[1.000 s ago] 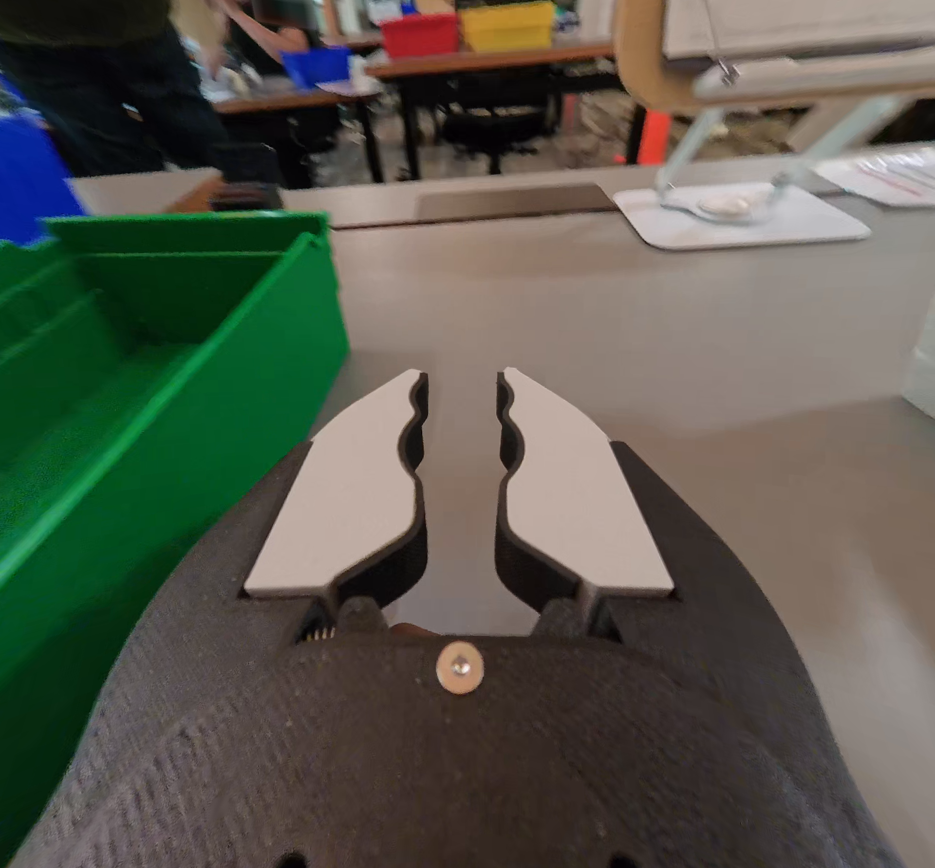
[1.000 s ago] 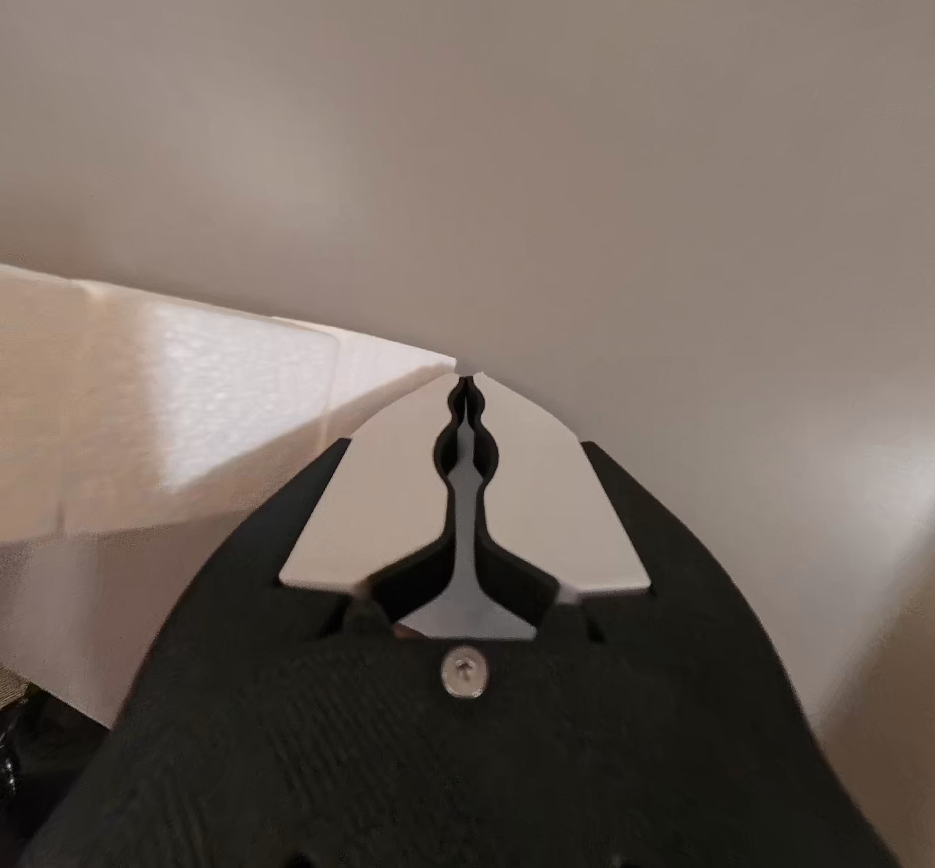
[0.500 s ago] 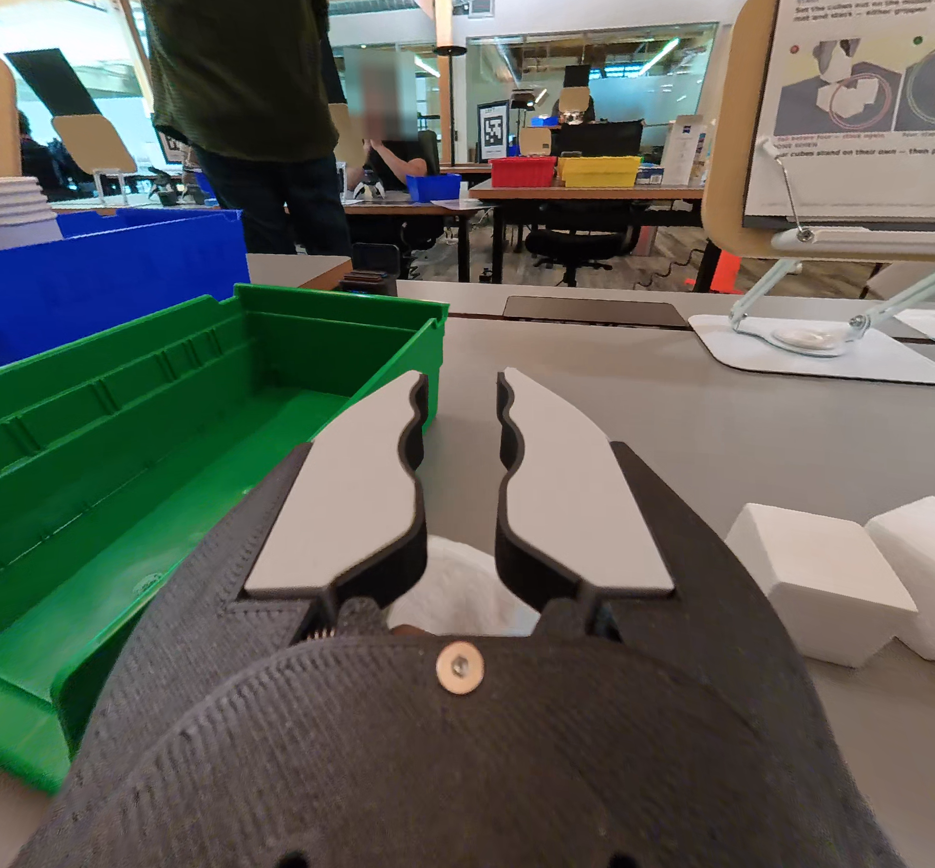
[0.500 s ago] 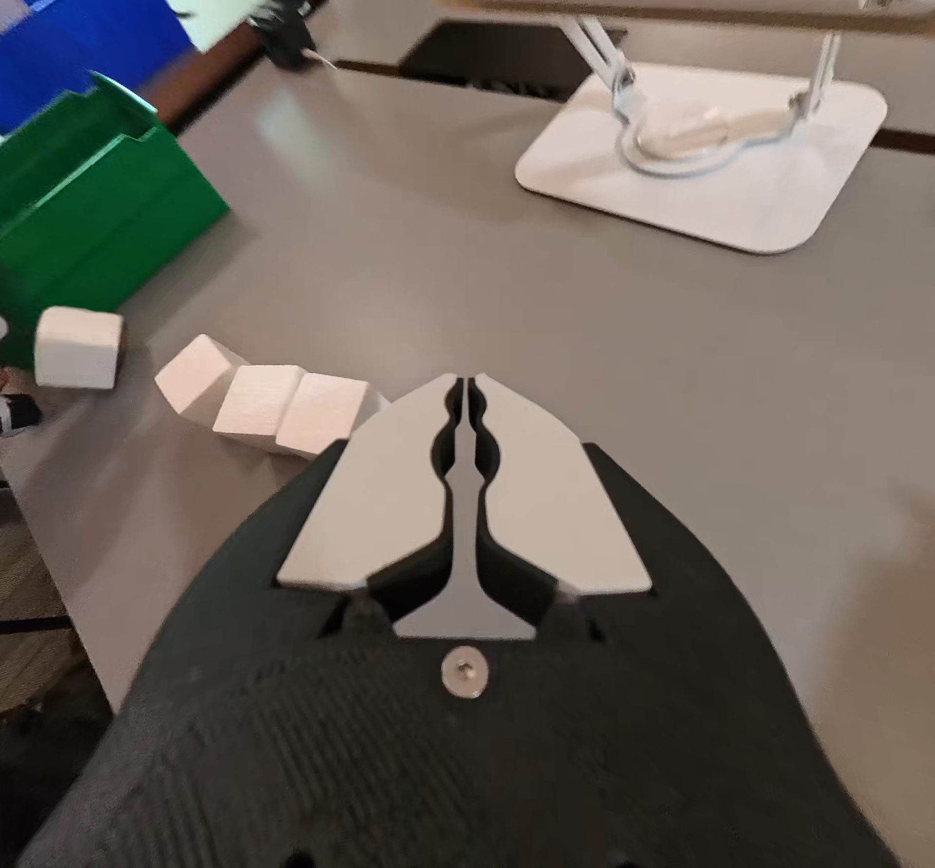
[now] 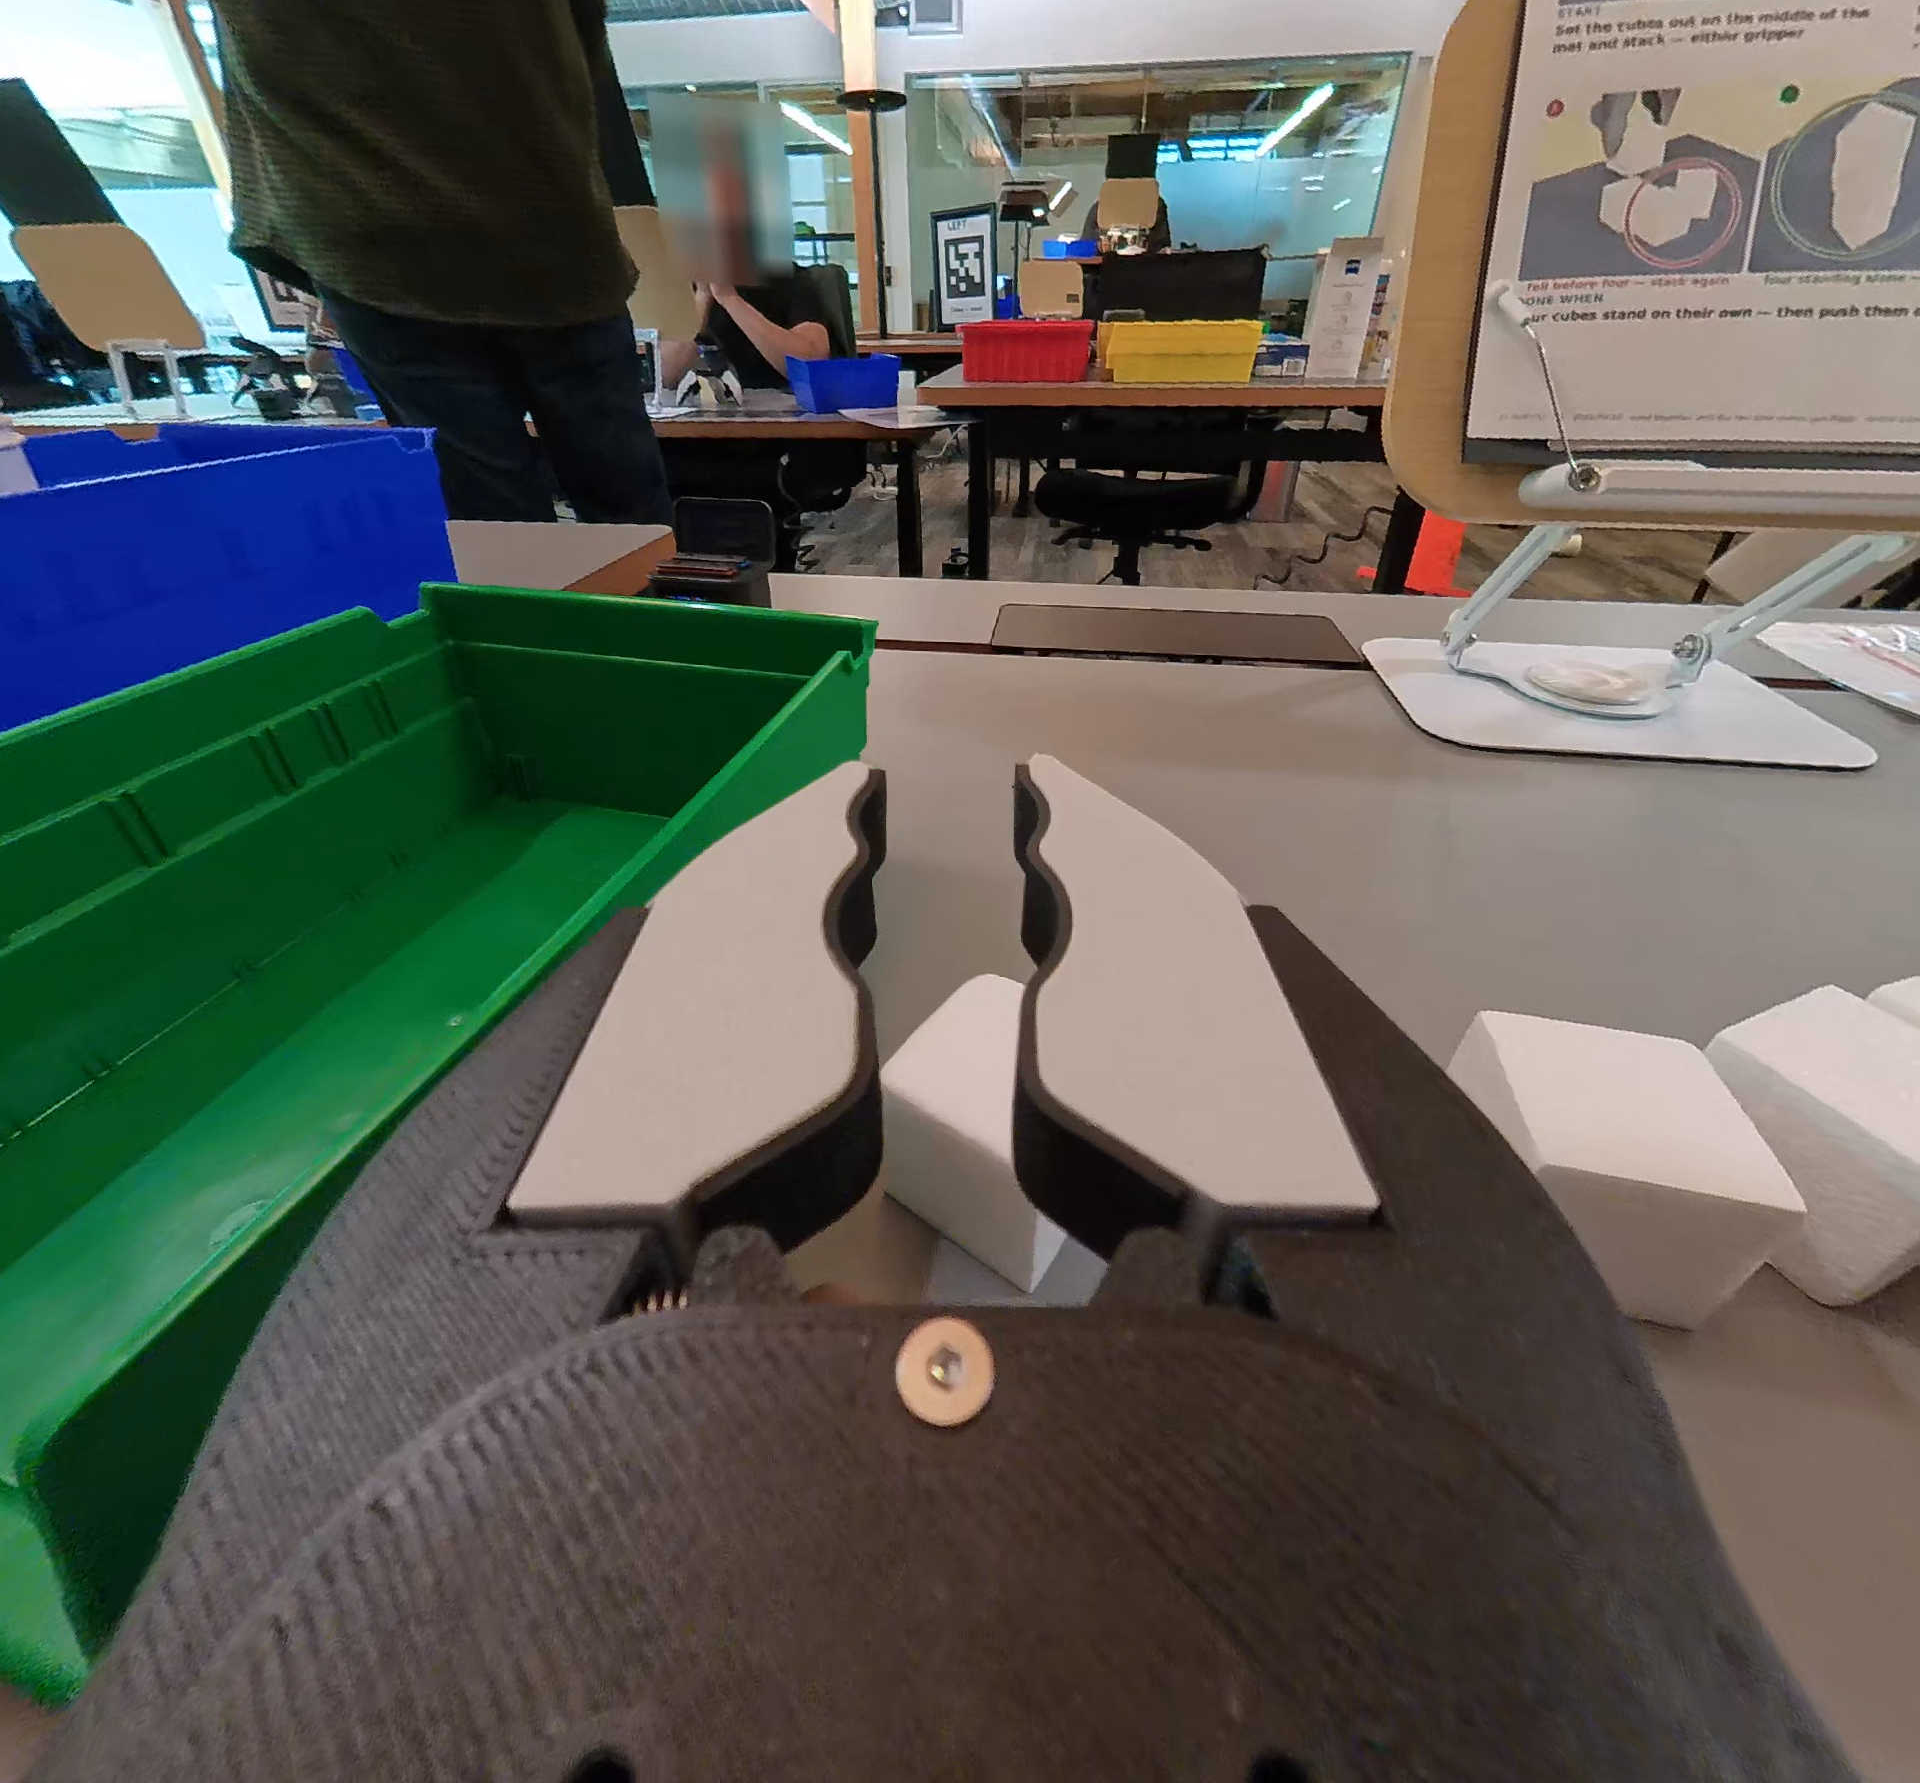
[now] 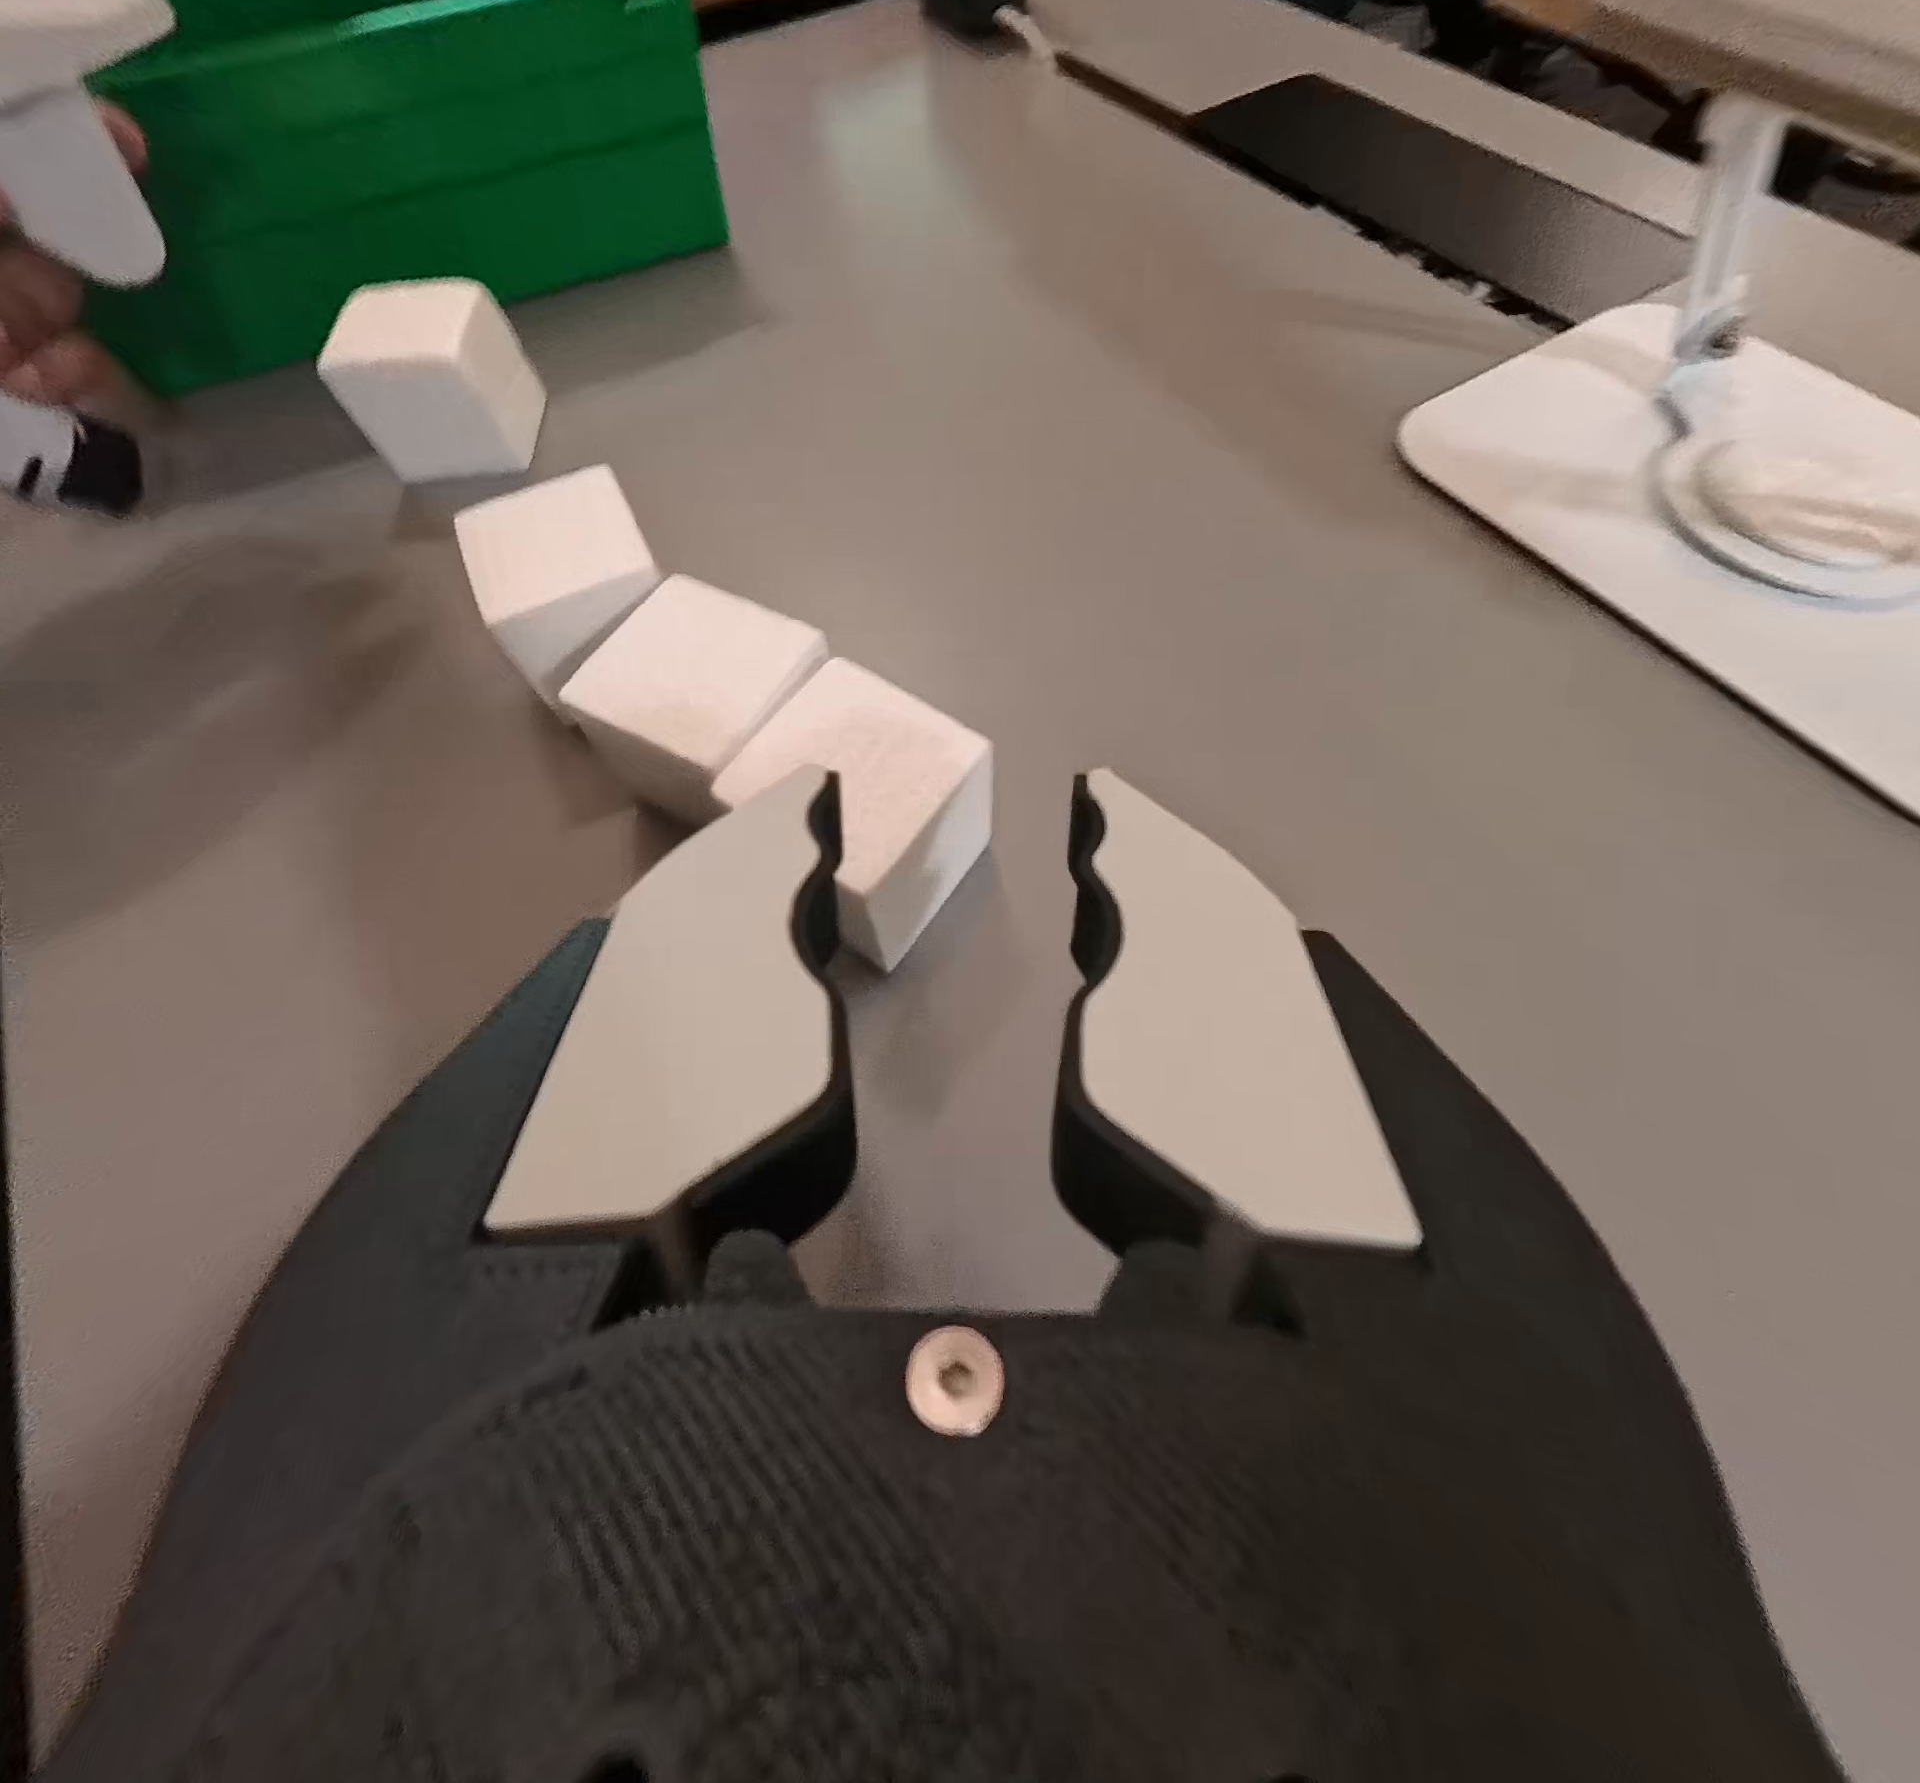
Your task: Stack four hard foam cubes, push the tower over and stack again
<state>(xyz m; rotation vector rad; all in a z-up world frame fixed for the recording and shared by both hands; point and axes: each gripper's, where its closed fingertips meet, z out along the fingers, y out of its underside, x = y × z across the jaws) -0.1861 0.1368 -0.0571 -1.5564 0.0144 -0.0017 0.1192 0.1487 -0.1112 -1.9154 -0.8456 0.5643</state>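
Observation:
Several white foam cubes lie on the grey table (image 6: pixel 1195 486). My left gripper (image 5: pixel 948 777) is open; one cube (image 5: pixel 961 1110) shows through the gap between its fingers, lying on the table below them, not gripped. More cubes (image 5: pixel 1621 1151) lie to its right. My right gripper (image 6: pixel 954 783) is open and empty. Its left fingertip (image 6: pixel 769 829) is just in front of the nearest cube (image 6: pixel 894 777), the end of a touching row of three (image 6: pixel 686 673). A separate, tilted cube (image 6: pixel 431 372) sits beyond the row, near the green bin (image 6: pixel 416 102).
The open green bin (image 5: pixel 312 902) stands left of my left gripper, a blue bin (image 5: pixel 208 549) behind it. A white stand base (image 6: pixel 1558 507) holding a board with a sheet (image 5: pixel 1704 175) is at the right. A hand with a white handle (image 6: pixel 62 175) is at the left edge. A person (image 5: pixel 416 123) stands behind. The gap from one gripper's tips to the other's is roughly 30 centimeters.
The right gripper has opened and drawn back from close against a cube to face the row. The left gripper has risen and pulled back; a cube now shows between its fingers.

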